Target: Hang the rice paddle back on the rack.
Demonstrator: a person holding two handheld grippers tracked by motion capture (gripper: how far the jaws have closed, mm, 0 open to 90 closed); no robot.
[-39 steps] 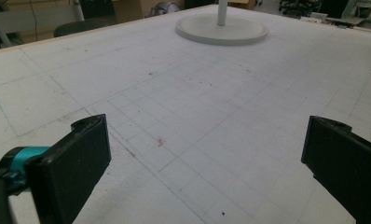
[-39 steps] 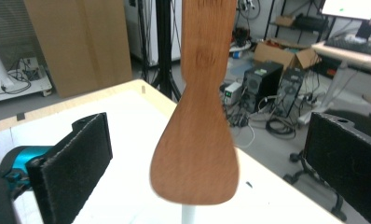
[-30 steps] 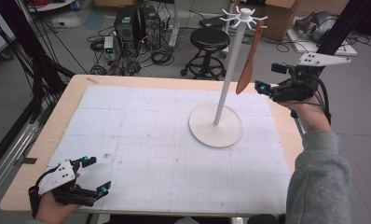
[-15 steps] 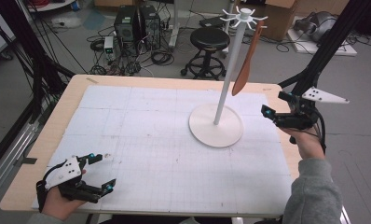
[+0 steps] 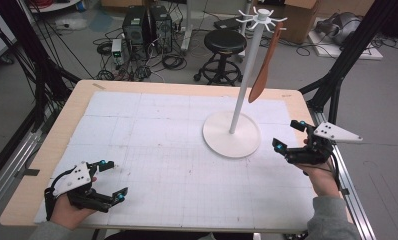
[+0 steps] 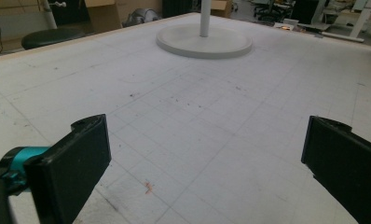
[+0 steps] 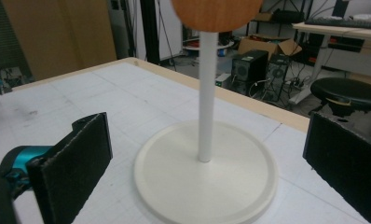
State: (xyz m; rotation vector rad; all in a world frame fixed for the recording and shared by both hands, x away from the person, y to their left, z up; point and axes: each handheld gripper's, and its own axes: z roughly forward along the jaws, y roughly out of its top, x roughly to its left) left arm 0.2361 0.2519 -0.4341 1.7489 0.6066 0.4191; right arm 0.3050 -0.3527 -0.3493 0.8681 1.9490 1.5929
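Gridded white worktop (image 5: 152, 135) carries a white hook stand (image 5: 232, 140); its hanging brown wooden spatula (image 5: 263, 75), probably light and stiff, suits a mid-handle grip. Left claw (image 5: 111, 181) and right claw (image 5: 286, 135) gape wide, empty.

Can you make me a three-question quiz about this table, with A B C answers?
1. Where does the brown wooden spatula hang?
A. from the tall white hook stand
B. flat on the table
C. in a hand

2. How many spatulas hang there?
A. one
B. two
C. four

3. How are the right tongs?
A. shut on the spatula
B. open, holding nothing
C. shut on the stand

Answers: 1 A, it dangles from a top hook. 2 A, just one brown blade shows. 3 B, the right gripper view shows its jaws wide apart.
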